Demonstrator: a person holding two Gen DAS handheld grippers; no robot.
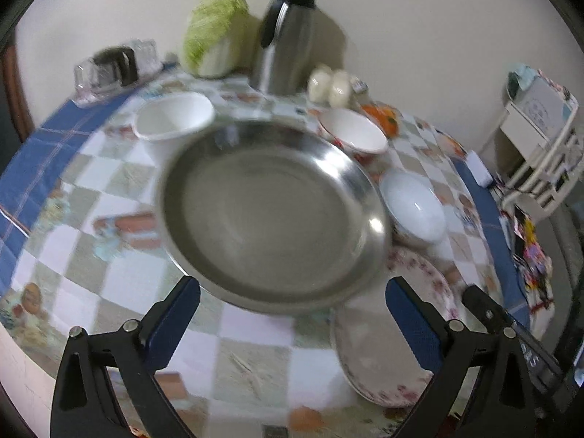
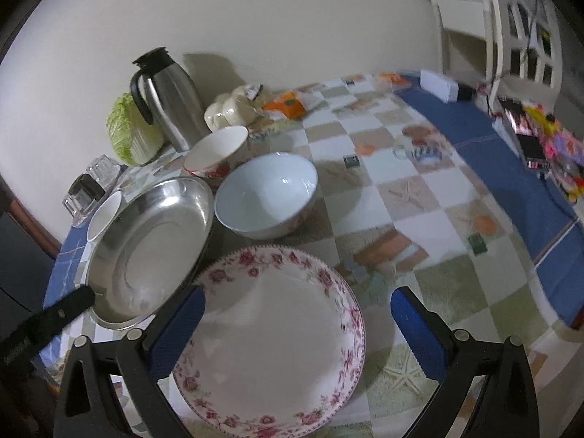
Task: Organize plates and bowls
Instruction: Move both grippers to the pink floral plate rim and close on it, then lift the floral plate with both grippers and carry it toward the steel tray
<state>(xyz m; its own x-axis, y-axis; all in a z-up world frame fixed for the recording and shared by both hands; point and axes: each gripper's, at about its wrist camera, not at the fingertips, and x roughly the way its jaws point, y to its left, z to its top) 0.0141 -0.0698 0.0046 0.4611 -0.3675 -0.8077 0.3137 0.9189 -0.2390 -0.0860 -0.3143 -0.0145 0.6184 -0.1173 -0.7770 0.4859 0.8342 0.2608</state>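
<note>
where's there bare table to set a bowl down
Open cloth lies right of the white bowl and floral plate, out to the blue border; only small bits lie there. More lies left of the steel plate. The back by the flask and cabbage is crowded.

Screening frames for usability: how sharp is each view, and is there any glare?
Left wrist view: motion-blurred throughout, the steel pan and tablecloth smeared, a small highlight on the pan's right rim. Right wrist view: sharper, floral plate crisp, mild glare inside the pan; fisheye bending and dark corners in both.
</note>
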